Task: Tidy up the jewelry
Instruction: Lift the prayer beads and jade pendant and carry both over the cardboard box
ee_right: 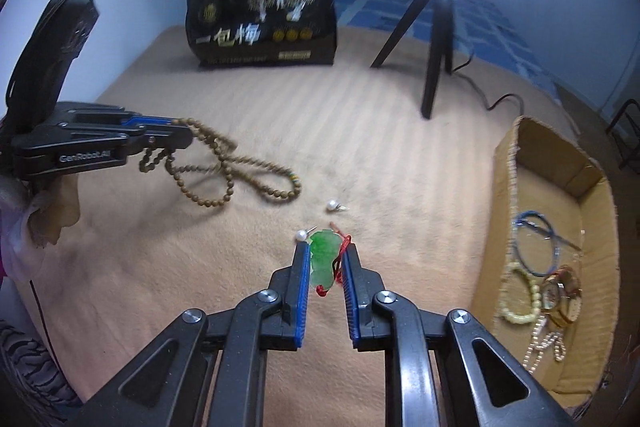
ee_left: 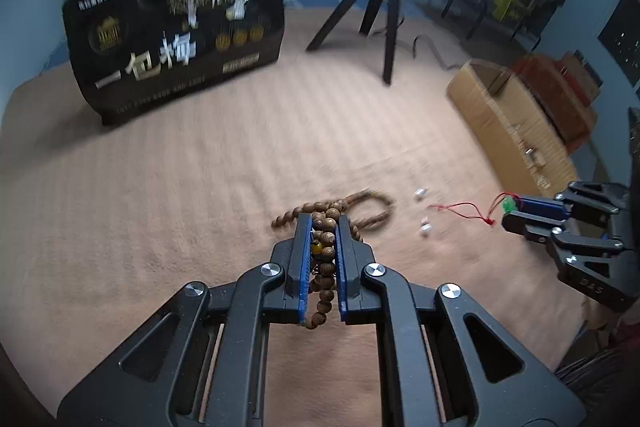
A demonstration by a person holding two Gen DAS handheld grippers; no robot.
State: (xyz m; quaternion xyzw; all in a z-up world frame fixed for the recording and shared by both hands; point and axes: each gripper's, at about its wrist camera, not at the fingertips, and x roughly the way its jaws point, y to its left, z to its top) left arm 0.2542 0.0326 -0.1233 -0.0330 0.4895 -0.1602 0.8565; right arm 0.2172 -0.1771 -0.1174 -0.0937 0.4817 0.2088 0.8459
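Left tongs [ee_left: 324, 239] clamped on a strand of brown wooden beads [ee_left: 326, 259], fingers narrowed to the width of the beads; rest of the strand trailing in loops onto the beige striped blanket [ee_left: 200, 167] ahead, partly lifted as seen from the right wrist view [ee_right: 224, 167]. Right tongs [ee_right: 326, 259] closed most of the way on a green jade pendant [ee_right: 322, 259] with a red cord [ee_right: 344, 247], pendant pinched between the blue pads [ee_right: 301, 279], cord hanging loose beside it. Two small pearl earrings [ee_right: 301, 235] on the blanket, one just beside the left fingertip of the right tongs, the other [ee_right: 332, 205] a little further ahead, between pendant and beads. Open cardboard box [ee_right: 508, 163] to the right, holding a blue bangle [ee_right: 536, 251], a pale bead bracelet [ee_right: 518, 295], a watch [ee_right: 560, 295] and a rhinestone chain [ee_right: 544, 343]. Black printed bag [ee_left: 172, 39] and a black tripod [ee_left: 380, 7] standing well behind.
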